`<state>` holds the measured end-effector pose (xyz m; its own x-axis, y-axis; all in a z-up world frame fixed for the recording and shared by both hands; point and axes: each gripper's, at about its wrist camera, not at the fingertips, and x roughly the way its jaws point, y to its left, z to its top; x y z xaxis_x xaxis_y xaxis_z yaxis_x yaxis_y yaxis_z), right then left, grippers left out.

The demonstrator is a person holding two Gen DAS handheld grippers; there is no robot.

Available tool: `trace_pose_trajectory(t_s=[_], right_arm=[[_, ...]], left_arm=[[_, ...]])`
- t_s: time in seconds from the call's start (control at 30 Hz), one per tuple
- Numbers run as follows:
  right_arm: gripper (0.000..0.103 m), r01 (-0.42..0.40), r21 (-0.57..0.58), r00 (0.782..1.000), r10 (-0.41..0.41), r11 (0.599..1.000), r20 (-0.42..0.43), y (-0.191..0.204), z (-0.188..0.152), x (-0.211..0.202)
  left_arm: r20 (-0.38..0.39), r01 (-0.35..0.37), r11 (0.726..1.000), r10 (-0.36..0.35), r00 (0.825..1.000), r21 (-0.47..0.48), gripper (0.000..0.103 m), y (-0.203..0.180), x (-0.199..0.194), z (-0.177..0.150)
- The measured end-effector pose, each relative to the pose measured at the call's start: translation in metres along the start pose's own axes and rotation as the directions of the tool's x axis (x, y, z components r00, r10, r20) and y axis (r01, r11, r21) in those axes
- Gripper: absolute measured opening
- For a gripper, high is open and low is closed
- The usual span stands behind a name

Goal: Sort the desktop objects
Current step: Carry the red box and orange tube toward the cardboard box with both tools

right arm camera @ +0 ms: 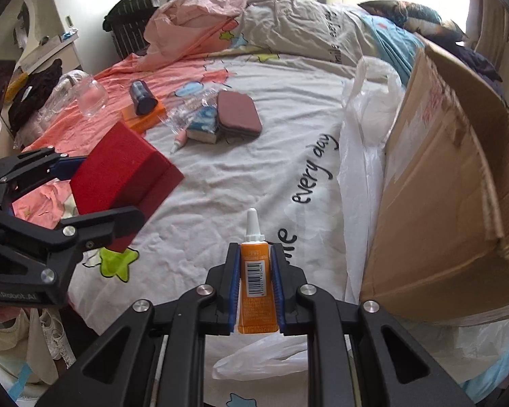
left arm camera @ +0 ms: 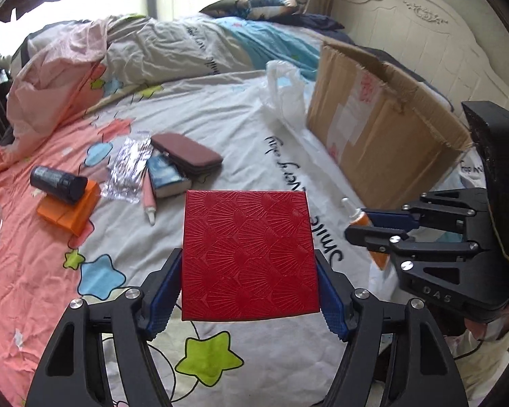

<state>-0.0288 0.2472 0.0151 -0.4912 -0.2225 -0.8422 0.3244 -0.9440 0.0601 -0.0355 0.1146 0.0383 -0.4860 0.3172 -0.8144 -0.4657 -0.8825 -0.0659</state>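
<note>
Red box (left arm camera: 247, 254), textured lid up, clamped between the blue pads of the left tool (left arm camera: 249, 293), lifted clear of the bedsheet (left arm camera: 220, 125) and tilted a little. Orange glue tube (right arm camera: 257, 288), white nozzle pointing away, pinched upright between the narrow-set pads of the right tool (right arm camera: 256, 290), also off the sheet. Both tools side by side above the near part of the bed, the right one in the left wrist view at the right edge (left arm camera: 376, 229), the left one in the right wrist view at the left edge (right arm camera: 100, 193).

Farther back on the sheet, a loose cluster: brown zip case (left arm camera: 186, 156) resting partly on a blue-and-white packet (left arm camera: 168, 176), a thin pink tube (left arm camera: 149, 200) just beside the packet, crinkled clear wrapper (left arm camera: 127, 169) touching both. Left of these, a dark cylinder (left arm camera: 58, 183) lying on an orange box (left arm camera: 68, 213). Clear glass jar (right arm camera: 91, 96) near the far left, on the pink part of the sheet.

On the right, a big cardboard box (left arm camera: 383, 135) lying on its side with flaps open, a white plastic bag (left arm camera: 285, 95) crumpled against it. Heaped duvet (left arm camera: 146, 47) and pillow (left arm camera: 254, 3) at the back, cream headboard (left arm camera: 424, 34) behind the carton
</note>
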Motion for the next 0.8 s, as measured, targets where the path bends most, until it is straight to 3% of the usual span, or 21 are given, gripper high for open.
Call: trace_pose_trajectory(t_s=[0.13, 0.3, 0.53, 0.8], right_arm=[[0.016, 0.024, -0.016, 0.999, -0.023, 1.0, 0.037, 0.006, 0.004, -0.017], [0.016, 0.024, -0.005, 0.997, -0.024, 1.0, 0.079, 0.001, 0.01, -0.036], [0.016, 0.021, 0.033, 0.99, -0.025, 0.999, 0.141, -0.016, 0.019, -0.067], [0.016, 0.037, 0.065, 0.969, -0.052, 0.997, 0.24, -0.031, 0.019, -0.112]], left_arm=[[0.047, -0.03, 0.999, 0.028, 0.998, 0.036, 0.073, -0.013, -0.019, 0.01], [0.09, -0.019, 0.996, 0.011, 0.996, 0.088, 0.073, -0.029, -0.038, 0.023], [0.119, 0.021, 0.996, -0.031, 0.992, 0.085, 0.073, -0.042, -0.048, 0.036], [0.149, 0.032, 0.992, -0.051, 0.988, 0.123, 0.073, -0.059, -0.062, 0.051]])
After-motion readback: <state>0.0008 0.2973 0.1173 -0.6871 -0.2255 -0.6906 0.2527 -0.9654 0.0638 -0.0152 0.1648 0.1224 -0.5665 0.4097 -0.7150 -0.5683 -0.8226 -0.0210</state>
